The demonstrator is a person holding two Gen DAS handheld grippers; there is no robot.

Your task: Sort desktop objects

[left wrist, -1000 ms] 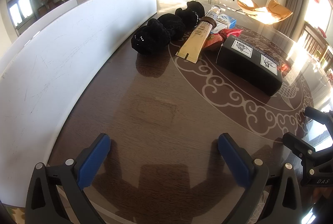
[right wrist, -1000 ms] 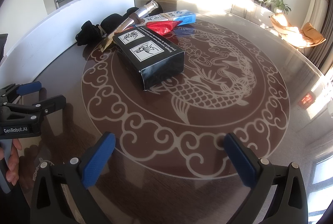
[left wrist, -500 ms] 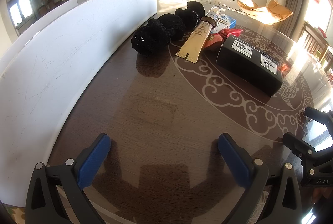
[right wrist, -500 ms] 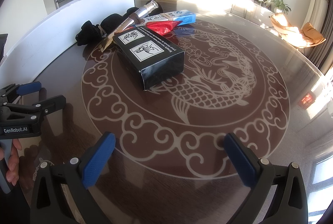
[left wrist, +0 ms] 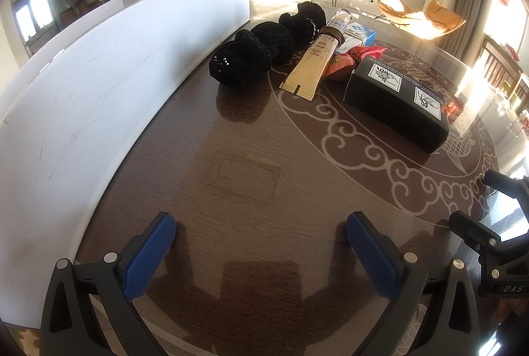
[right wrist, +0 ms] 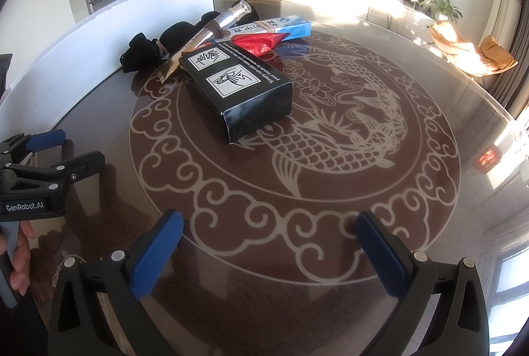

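A black box (left wrist: 395, 99) (right wrist: 238, 91) with white labels lies on the round table. Behind it a gold tube (left wrist: 314, 61) (right wrist: 201, 38) leans across a red packet (left wrist: 347, 58) (right wrist: 261, 42) and a blue-and-white carton (left wrist: 358, 37) (right wrist: 281, 25). Several black fuzzy items (left wrist: 244, 58) (right wrist: 148, 48) sit by the white board. My left gripper (left wrist: 261, 243) is open with nothing between its fingers, well short of the pile. My right gripper (right wrist: 267, 243) is open too, over bare table in front of the box.
A long white board (left wrist: 99, 91) (right wrist: 99, 48) stands along the table's left side. The dark table (right wrist: 347, 131) carries a fish-and-cloud pattern. A hand (right wrist: 20, 257) holds the left gripper at the left edge of the right wrist view. Chairs and a TV stand beyond.
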